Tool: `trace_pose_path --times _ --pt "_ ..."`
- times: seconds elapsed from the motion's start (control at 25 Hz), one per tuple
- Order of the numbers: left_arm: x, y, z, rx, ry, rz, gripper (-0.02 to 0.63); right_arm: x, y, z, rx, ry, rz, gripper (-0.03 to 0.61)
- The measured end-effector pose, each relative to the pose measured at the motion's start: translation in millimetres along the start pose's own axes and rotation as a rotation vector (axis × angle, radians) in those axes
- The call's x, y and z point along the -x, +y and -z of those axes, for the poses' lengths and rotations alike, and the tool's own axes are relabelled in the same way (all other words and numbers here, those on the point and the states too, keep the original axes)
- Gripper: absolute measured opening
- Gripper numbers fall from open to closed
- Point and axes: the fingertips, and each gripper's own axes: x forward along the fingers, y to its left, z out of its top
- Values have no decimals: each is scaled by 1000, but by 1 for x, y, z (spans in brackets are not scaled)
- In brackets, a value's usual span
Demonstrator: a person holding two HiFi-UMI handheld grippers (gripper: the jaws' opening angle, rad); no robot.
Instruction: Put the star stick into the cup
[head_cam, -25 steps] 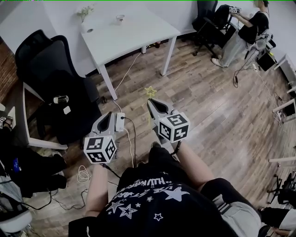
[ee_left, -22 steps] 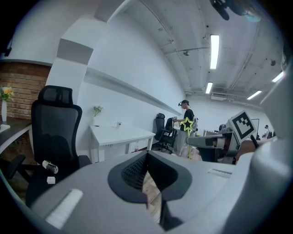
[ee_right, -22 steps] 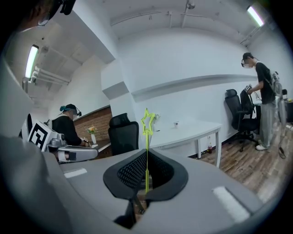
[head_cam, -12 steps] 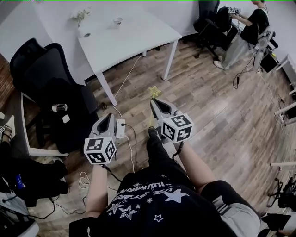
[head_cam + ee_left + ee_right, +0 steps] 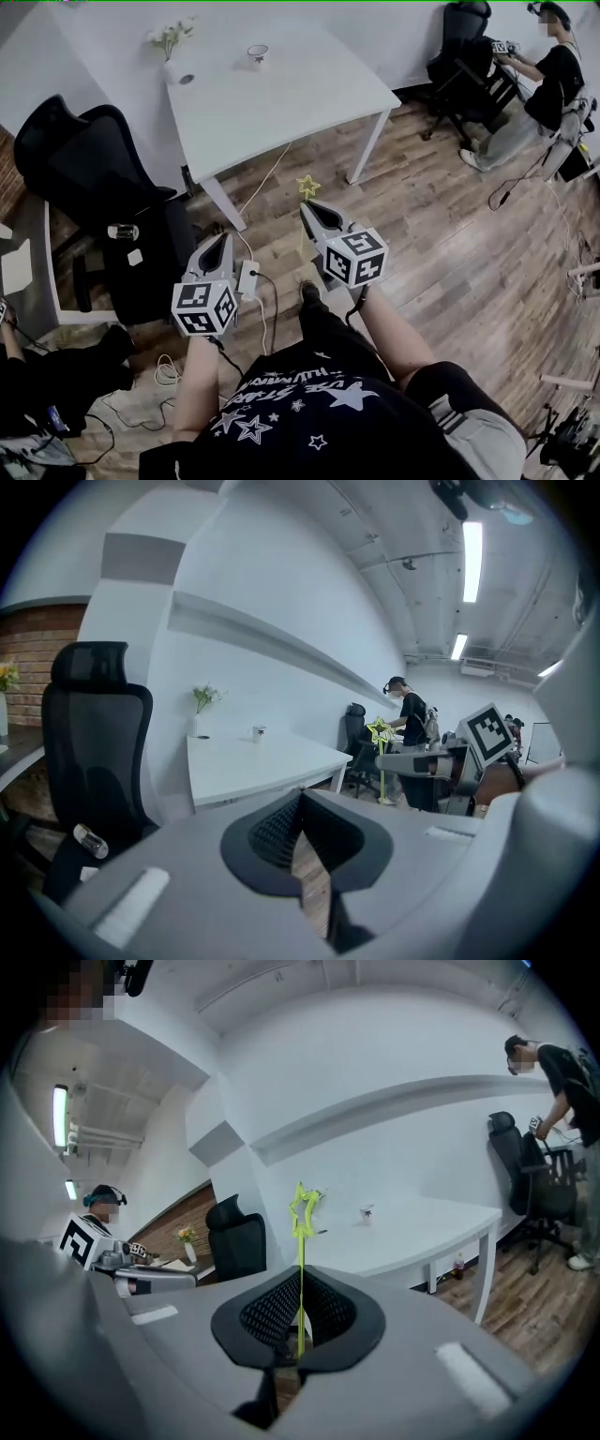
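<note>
My right gripper (image 5: 308, 207) is shut on a thin yellow-green star stick (image 5: 307, 187), held upright over the wooden floor. In the right gripper view the star stick (image 5: 301, 1211) rises from between the closed pads of the right gripper (image 5: 300, 1277). A small white cup (image 5: 257, 53) stands on the far part of the white table (image 5: 291, 94), well ahead of both grippers; the cup (image 5: 367, 1211) looks tiny and distant. My left gripper (image 5: 217, 242) hangs beside the right one with nothing in it. The left gripper (image 5: 301, 795) has its jaw tips together.
A white vase with flowers (image 5: 172, 64) stands at the table's far left corner. A black office chair (image 5: 89, 169) is to the left, and a power strip with cables (image 5: 248, 278) lies on the floor. A person (image 5: 555, 82) sits at the back right beside another chair (image 5: 462, 47).
Both grippers have travelled forward toward the white table, which now looks nearer and larger. The right gripper still holds the star stick upright.
</note>
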Motion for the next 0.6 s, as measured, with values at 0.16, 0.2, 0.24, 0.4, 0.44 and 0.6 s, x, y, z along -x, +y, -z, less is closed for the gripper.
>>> trace_pose_path --times 0.16,0.2,0.24,0.4,0.44,0.6 --pt "-44 4 -19 13 10 -37 3 -38 -34 -24 -2 19 -44 21" --pt "-54 6 -22 14 10 -44 3 -45 -41 -28 -1 21 -53 21" --pt "-64 8 -26 14 8 -50 3 -52 -48 -32 1 22 -61 21" --pt "-99 9 -44 3 -4 -72 3 -74 -80 -51 -3 17 -81 21" --pt "-106 9 -48 3 -6 -76 3 -78 -87 -56 -4 18 -86 21" --pt "-127 12 -59 4 -9 -90 3 -95 -108 -70 10 22 -105 21"
